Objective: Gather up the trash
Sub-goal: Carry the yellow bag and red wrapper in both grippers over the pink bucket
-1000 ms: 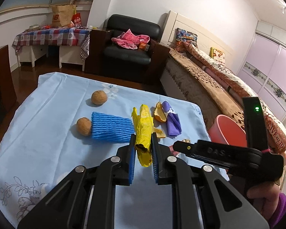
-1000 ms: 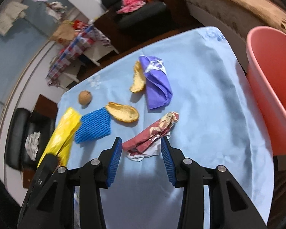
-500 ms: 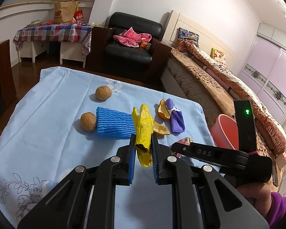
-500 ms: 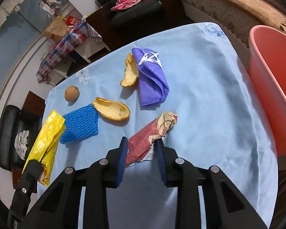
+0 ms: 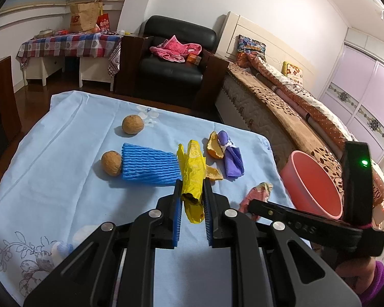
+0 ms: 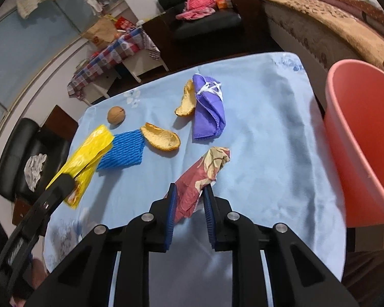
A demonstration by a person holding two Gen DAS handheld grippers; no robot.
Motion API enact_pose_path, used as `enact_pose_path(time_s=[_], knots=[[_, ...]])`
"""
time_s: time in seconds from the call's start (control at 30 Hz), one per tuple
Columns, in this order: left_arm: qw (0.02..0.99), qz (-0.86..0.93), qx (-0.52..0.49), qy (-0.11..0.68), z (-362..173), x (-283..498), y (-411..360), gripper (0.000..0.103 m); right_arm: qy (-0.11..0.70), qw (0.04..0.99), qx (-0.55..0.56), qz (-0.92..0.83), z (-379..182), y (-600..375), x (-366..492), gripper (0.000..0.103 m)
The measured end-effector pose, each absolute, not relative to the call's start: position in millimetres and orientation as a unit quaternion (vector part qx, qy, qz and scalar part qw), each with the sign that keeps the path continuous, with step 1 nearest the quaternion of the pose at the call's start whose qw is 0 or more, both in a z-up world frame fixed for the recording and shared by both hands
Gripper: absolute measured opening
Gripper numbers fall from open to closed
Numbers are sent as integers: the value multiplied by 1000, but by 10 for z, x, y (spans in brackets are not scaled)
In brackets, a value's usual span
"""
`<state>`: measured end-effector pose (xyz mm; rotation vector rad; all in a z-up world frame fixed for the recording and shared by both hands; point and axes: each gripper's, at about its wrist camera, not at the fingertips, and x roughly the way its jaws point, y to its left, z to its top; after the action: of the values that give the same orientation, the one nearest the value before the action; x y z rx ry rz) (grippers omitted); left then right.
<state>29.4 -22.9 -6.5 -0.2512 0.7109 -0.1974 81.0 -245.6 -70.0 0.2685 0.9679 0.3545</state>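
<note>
The left gripper (image 5: 191,194) had its fingers clenched on a yellow wrapper (image 5: 192,171), held above the worktop (image 5: 51,166) with its loose end drooping between them. The right gripper (image 6: 189,199) was likewise closed on a red wrapper (image 6: 199,179), pinched at its near end while the far end seemed to lie on the blue cloth. Both wrappers looked thin, crinkly and almost weightless, so a pinch at one end probably sufficed, though slick film might slip. A pink bin (image 6: 358,138) stood just off the worktop's right edge; nothing showed on the part of its inside in view. Two orange peels (image 6: 161,140), a blue foam net (image 6: 123,151), a purple cloth (image 6: 208,110) and walnuts (image 5: 133,124) lay on the worktop.
</note>
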Motion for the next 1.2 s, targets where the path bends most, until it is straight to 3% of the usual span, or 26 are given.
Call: enact_pose_path(time_s=[0.57,1.2], knots=[[927,-125,-90,342,49,290,-681,15,375,907,86,171,-310,-2775,347,19],[925,-194,-39,323,202,366,-1533,15,318,935,132,88,-114,-3624,188,19]])
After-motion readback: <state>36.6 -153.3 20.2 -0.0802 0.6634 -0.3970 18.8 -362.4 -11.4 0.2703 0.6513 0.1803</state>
